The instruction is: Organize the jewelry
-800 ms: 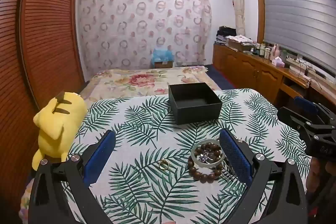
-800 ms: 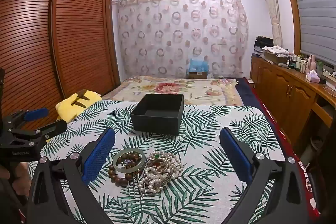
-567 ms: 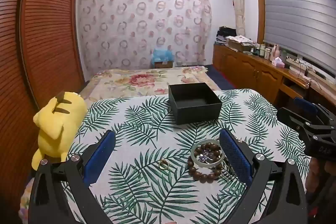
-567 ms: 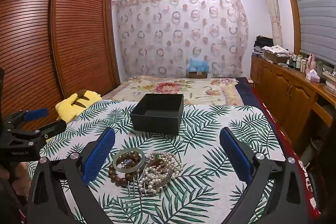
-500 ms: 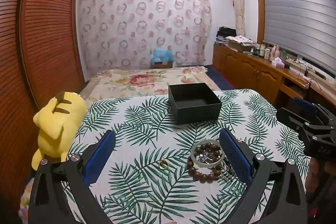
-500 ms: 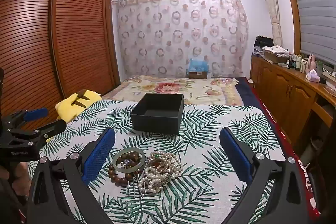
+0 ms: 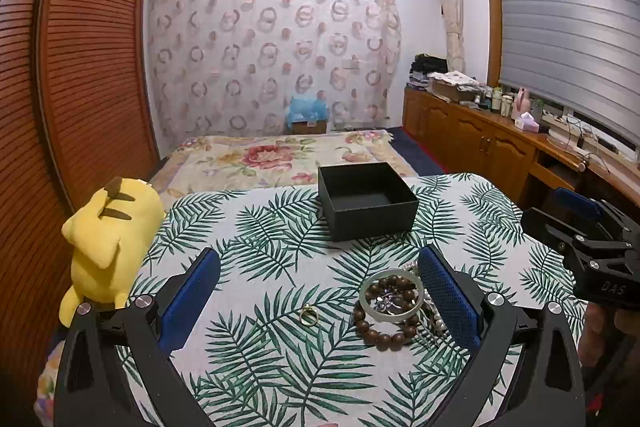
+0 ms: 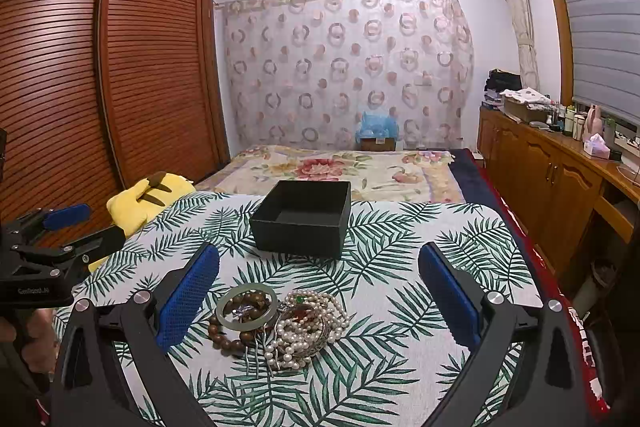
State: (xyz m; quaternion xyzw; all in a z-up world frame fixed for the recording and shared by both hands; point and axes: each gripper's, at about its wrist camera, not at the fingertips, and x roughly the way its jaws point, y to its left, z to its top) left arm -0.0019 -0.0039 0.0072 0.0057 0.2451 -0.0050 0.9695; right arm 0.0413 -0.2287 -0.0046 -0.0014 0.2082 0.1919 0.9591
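Nothing has shifted over the last moment: both grippers hover where they were, so the sorting has not begun and every piece is still outside the box.

The left gripper [image 7: 318,291] has its jaws spread wide and empty, and so does the right gripper [image 8: 318,291].

The jewelry sits in a heap near the front edge of the table [image 8: 420,251], on a palm-leaf cloth. A pale bangle [image 8: 247,306] lies on a brown bead bracelet [image 8: 226,337], touching a tangle of pearl strands [image 8: 308,327]. A small gold ring [image 7: 309,315] lies apart, just left of the heap.

The black box [image 8: 303,217] stands open and empty towards the back edge, well apart from the heap, with bare cloth between them.

A yellow plush toy [image 7: 106,239] rests at the table's left edge, clear of the path. The likely snag is the tangle itself: lifting one strand may drag its neighbours along.
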